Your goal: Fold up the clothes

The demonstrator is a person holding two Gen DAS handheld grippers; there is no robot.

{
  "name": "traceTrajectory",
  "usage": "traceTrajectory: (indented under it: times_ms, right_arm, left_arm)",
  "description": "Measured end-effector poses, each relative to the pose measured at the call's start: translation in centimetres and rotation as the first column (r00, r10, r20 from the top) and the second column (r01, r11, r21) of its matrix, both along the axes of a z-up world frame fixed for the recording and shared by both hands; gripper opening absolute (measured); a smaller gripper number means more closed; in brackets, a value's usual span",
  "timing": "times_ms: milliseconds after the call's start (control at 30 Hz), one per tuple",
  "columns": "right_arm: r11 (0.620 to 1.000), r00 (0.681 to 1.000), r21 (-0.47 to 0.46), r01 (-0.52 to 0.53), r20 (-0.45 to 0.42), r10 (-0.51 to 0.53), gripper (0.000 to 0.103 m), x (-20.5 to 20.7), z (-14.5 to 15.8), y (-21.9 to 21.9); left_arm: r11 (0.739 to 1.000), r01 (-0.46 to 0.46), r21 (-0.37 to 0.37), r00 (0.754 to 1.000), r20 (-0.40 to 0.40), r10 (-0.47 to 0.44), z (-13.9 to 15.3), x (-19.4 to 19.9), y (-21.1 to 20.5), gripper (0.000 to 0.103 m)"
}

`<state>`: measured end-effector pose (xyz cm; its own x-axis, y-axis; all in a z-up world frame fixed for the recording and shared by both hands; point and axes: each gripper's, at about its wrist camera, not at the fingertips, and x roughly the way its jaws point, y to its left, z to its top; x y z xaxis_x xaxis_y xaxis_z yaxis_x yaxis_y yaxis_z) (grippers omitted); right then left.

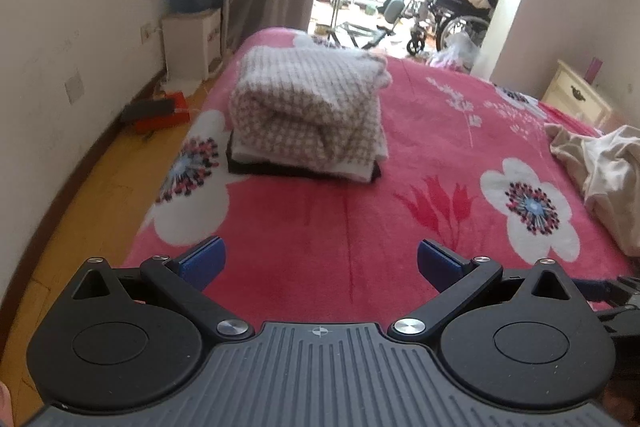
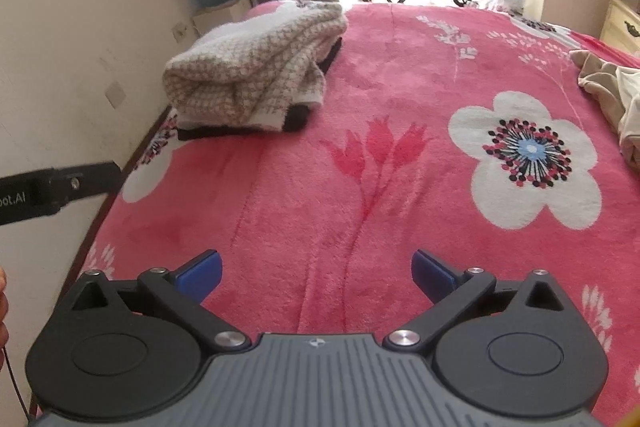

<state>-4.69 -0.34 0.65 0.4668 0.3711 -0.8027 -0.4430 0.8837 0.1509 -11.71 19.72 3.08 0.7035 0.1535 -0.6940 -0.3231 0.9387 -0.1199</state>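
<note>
The left gripper (image 1: 321, 264) and the right gripper (image 2: 316, 274) both had their blue pads spread wide apart, and nothing was between them, only the pink flower blanket (image 1: 400, 147) on the bed. So it looked like one piece of folding was done and let go, and the hands were between jobs. A folded checked knit top (image 1: 308, 111) sat on top of a small pile, with something white and something black under it, on the far left part of the bed near the wall. It was well ahead of both grippers and a bit to the left. A crumpled beige garment (image 1: 600, 171) lay unfolded at the right edge of the bed, well apart from the pile and off to the right of the grippers. That one was probably next. The grippers would need to swing right, reach it, pinch it by an edge and pull it flat onto the bare middle of the blanket.
</note>
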Motion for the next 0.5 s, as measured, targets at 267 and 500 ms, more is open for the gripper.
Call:
traceTrajectory:
  times_ms: [267,500]
  right_arm:
    - [1.0,0.999,-0.025,0.02,-0.029,-0.02,0.103,-0.1,0.0,0.7]
    - [0.998,1.0,-0.056,-0.02,-0.003,0.02,0.103,-1.5,0.0,2.2]
  left_arm:
    - [0.998,-0.022,0.06,1.0,0.014,0.022,0.6,0.2,-0.2,0.103]
    - [0.998,-0.037,0.06,0.999,0.016,0.036,0.3,-0.3,-0.3,0.103]
